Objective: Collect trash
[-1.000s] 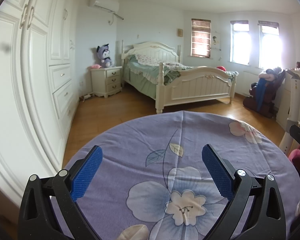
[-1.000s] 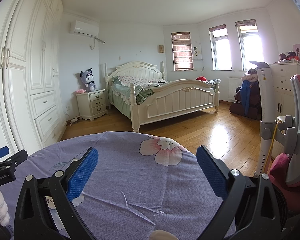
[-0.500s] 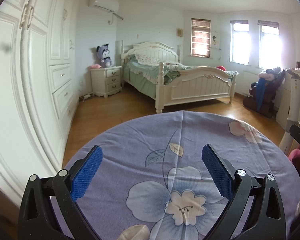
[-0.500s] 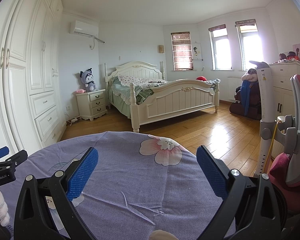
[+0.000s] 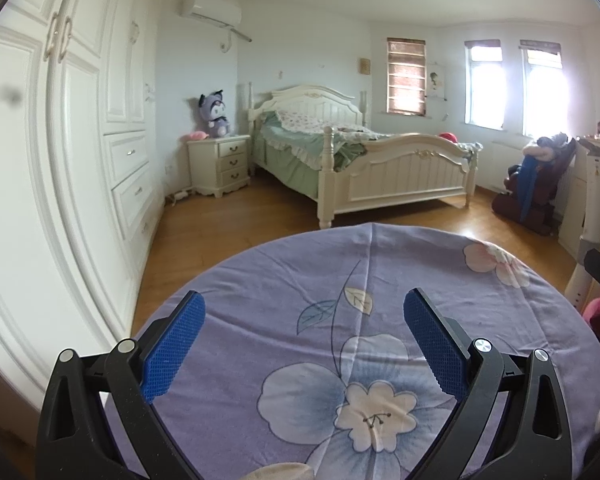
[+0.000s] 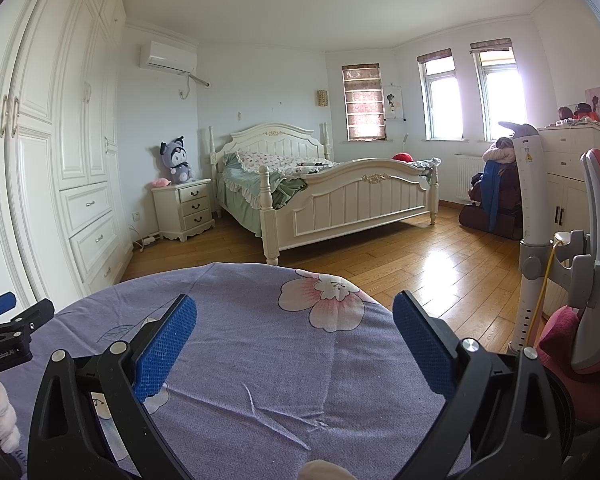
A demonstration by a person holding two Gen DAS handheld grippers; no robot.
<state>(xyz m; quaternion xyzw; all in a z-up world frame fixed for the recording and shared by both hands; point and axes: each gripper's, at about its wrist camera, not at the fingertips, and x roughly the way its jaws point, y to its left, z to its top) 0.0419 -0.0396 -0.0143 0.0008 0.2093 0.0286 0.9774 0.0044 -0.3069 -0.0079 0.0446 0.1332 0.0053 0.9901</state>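
1. Nearest to me, the left tongs point(image 5: 304, 332) and the right tongs point(image 6: 294, 336) hang side by side over the round table point(image 5: 440, 264), both spread wide with nothing between their blue pads.
2. The table wears a soft purple cloth point(image 6: 260, 360) printed with big flowers. It is creased in places, and loose enough, I judge, to bunch up if a pad drags across it.
3. No trash shows on the cloth or on the floor point(image 6: 400, 264) in either view, so where it lies cannot be told from here.
4. Whatever turns up is likely light and crumply, I would guess. It should be pinched across its bulk, clear of the cloth beneath.
5. Just right of the table stand a white pole point(image 6: 530, 216) with a yellow cord and a grey and red chair point(image 6: 596, 264), close enough to crowd the right tongs.
6. Along the left runs a tall white wardrobe point(image 5: 80, 140).
7. Farther off sit a nightstand point(image 6: 184, 210) with a plush toy point(image 6: 176, 160) on top, and a white bed point(image 6: 340, 200) with green bedding.
8. Clothes are heaped on a dark seat point(image 5: 536, 184) near the bright windows point(image 6: 472, 92).
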